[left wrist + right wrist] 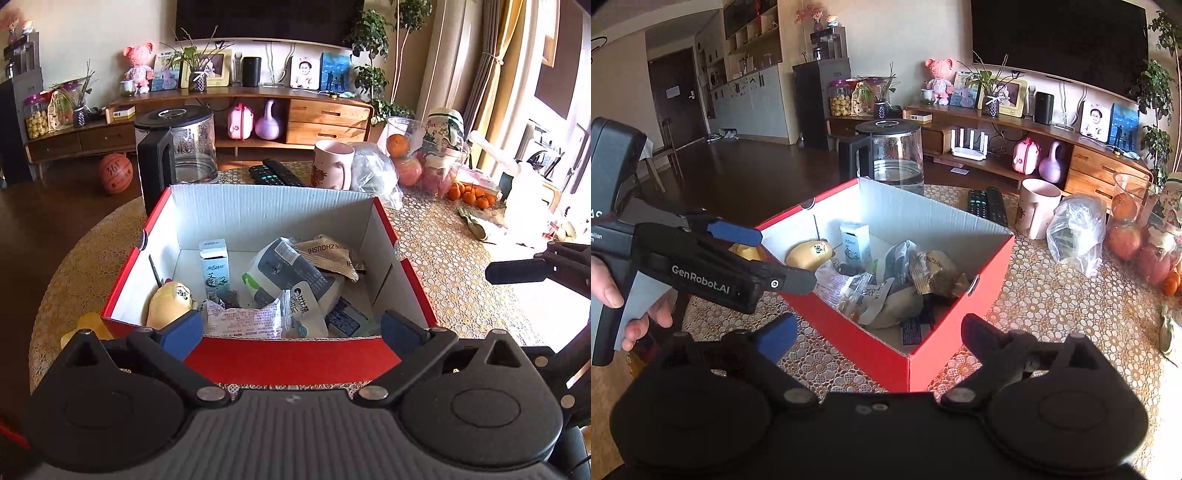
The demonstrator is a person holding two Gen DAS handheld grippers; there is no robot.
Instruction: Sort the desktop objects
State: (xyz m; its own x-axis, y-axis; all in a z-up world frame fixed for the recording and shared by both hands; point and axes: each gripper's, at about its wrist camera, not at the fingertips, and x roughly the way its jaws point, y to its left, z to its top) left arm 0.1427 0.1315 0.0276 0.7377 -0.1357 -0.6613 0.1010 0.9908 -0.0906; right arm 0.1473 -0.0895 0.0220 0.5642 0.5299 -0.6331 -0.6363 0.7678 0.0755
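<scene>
A red cardboard box (269,218) with a white inside stands on the table. It holds a yellow toy (171,304), a small white carton (214,266), a grey-and-white pouch (291,273), a brown packet (328,254) and clear wrapped packets. My left gripper (291,330) is open at the box's near wall, with nothing between its blue pads. In the right wrist view the box (960,314) shows corner-on. My right gripper (881,334) is open before that corner, empty. The left gripper (772,258), held by a hand (613,291), hovers open at the box's left rim.
Behind the box stand a glass kettle (181,147), two remotes (277,171), a pink mug (332,164) and a clear plastic bag (373,173). Fruit in a clear container (424,158) and loose oranges (469,192) lie right. A yellow thing (88,325) sits left of the box.
</scene>
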